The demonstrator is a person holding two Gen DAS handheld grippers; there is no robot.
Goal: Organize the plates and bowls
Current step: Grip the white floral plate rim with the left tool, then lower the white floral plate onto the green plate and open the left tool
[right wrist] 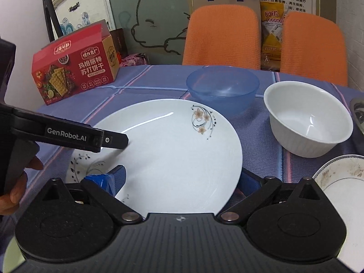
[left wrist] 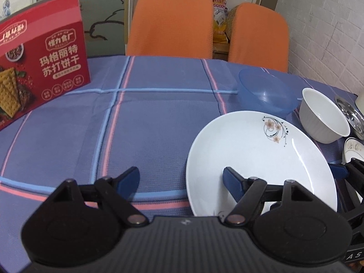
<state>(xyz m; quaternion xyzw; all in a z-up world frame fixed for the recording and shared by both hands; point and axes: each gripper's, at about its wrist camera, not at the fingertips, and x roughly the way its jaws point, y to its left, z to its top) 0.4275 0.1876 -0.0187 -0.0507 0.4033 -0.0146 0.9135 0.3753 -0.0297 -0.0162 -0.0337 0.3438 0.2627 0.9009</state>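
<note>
Home dining room: clothed table [left wrist: 147, 118], orange chairs [left wrist: 170, 22], dishes.

Black tongs [left wrist: 180, 182] w/ 2 blue-padded fingers [left wrist: 231, 180], silver pivot screws, "GenRobot.AI" mark.

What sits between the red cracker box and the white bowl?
In the right wrist view, the blue plastic bowl stands between the cracker box and the white bowl, on the checked tablecloth.

White floral plate [right wrist: 168, 157] overlaps another plate [right wrist: 78, 168]; blue bowl [right wrist: 221, 88] and white bowl [right wrist: 307, 118] stand upright behind.
</note>
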